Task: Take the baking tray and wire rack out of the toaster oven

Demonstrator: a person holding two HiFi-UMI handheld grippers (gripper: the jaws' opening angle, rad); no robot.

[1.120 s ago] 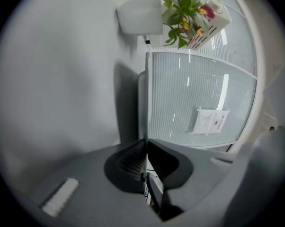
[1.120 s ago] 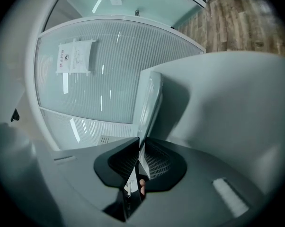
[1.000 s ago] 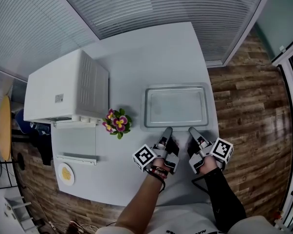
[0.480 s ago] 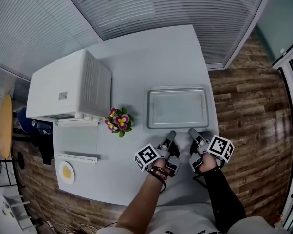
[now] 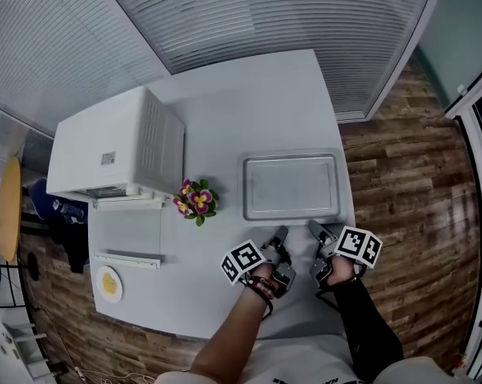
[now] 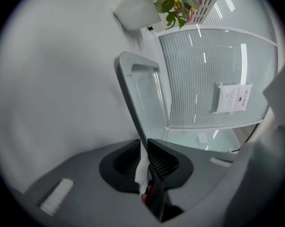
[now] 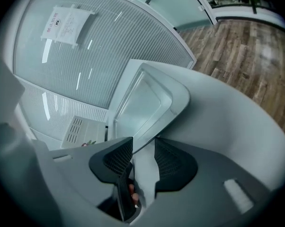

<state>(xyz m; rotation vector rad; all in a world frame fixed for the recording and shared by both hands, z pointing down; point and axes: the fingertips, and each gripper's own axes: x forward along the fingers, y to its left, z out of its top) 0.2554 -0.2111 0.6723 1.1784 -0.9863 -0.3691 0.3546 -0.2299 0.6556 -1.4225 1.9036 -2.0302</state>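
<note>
Nearest, the left gripper (image 6: 145,144) had its jaws almost together and appeared to pinch the near rim of the baking tray (image 5: 291,186). Beside it, the right gripper (image 7: 143,148) had just been opening. Its jaws stood apart with the tray's rim between them, no longer pressed. The empty tray lay flat on the white table (image 5: 249,110), well clear of the oven, so I judged the step to be the set-down and release of the tray. Further off sat a small pot of flowers (image 5: 194,200), then the toaster oven (image 5: 113,146) with its door (image 5: 126,230) folded down. The wire rack was not visible, and the oven's inside could not be seen. The next move probably called for freeing the left jaws, backing both grippers off the rim, and reaching into the open oven for the rack.
</note>
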